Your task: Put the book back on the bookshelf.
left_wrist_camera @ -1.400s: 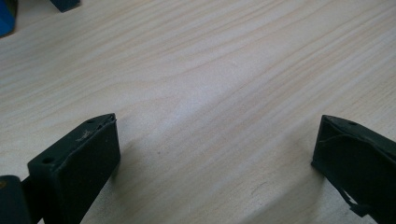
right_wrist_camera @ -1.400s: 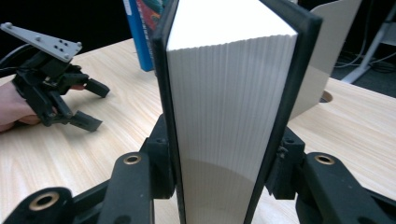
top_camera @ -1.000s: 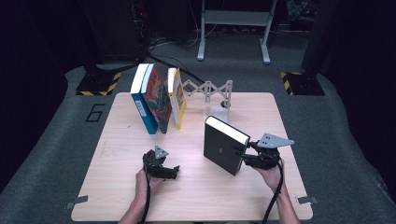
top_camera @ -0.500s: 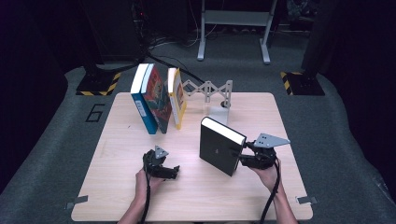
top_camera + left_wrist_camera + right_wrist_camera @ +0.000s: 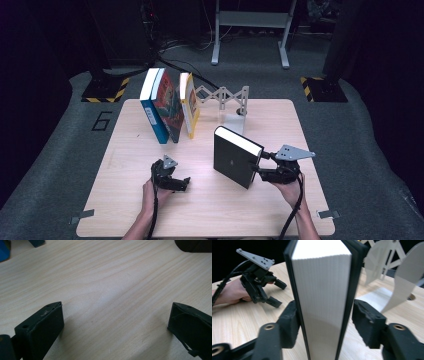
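Note:
A thick black hardcover book [image 5: 235,157] stands upright on the wooden table [image 5: 125,150], its white page edge [image 5: 322,290] facing my right gripper [image 5: 261,165]. That gripper's jaws have just been opening. They straddle the book's fore edge: one pad [image 5: 292,317] still rests against the cover, and the other pad [image 5: 368,320] stands clear of it. My left gripper [image 5: 182,184] lies low on the table at the front left, open, with only bare wood between its jaws [image 5: 115,317]. From the right gripper view, the left gripper [image 5: 275,293] shows beyond the book.
A blue book [image 5: 152,107], a colourful book [image 5: 170,107] and a yellow book [image 5: 189,105] stand together at the back left. A grey scissor-style rack [image 5: 225,97] with a white bookend [image 5: 235,120] sits just behind the black book. Dark floor surrounds the table.
The right gripper's jaws have spread apart around the black book, which has shifted slightly to the left. Neither hand has visibly moved.

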